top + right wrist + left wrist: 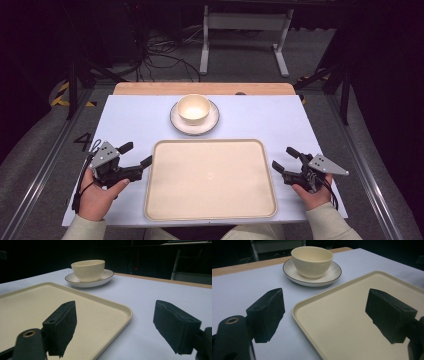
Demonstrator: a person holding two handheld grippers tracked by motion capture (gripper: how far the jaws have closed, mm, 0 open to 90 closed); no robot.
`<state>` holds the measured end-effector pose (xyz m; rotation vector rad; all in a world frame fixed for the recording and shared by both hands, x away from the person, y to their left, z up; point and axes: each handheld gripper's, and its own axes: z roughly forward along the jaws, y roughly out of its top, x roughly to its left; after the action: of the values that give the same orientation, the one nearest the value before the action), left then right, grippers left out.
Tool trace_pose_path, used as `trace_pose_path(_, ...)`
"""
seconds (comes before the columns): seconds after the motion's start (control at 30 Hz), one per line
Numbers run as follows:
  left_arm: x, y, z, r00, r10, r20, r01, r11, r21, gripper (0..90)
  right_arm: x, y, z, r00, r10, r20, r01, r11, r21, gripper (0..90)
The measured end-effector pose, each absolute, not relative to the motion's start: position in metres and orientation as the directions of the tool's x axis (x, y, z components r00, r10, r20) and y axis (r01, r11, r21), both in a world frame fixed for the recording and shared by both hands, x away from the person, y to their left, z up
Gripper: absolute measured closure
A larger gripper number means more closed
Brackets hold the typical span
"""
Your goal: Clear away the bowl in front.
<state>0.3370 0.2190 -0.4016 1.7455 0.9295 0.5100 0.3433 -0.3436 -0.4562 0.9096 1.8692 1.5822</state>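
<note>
Nothing moved yet by the look of it: cream tray [210, 180] bare, lying flat at the near edge of the table, cream bowl [194, 108] sitting upright in a dark-rimmed saucer [175, 121] just beyond the tray's far rim, centred on it. Left gripper [136, 155] hovering just beside the tray's left edge, jaws spread wide, holding nothing; in the left gripper view, the tray's near corner [298, 308] between the two black jaws, one jaw over the table, the other over the tray bed. Right gripper [284, 158] just beside the tray's right edge, likewise gaping wide and empty; in the right gripper view, tray corner [126, 308] between its jaws, bowl [88, 270] and saucer [106, 275] well beyond. Likely start of the job, judging from the layout: both grippers placed to take the tray by its two sides, or to go for bowl and saucer; all gripping, lifting and placing left to do. Table [130, 120] covered in a pale lavender-white sheet, a wooden strip [150, 88] showing along the far edge beyond the saucer. Room dark; grey floor, tangle of black cables [160, 60] and a white metal stand [245, 35] beyond the table, yellow-black hazard tape [62, 95] on the floor left of the table.
</note>
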Motion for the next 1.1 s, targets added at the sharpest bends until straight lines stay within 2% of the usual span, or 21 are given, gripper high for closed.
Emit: trace_pose_path(1.1,0.401,0.187,-0.364,0.640,0.766,-0.064,0.354,-0.219,0.909,16.0,0.342,-0.345,-0.456,-0.639,0.769,0.031,0.148,0.083,0.986,17.4)
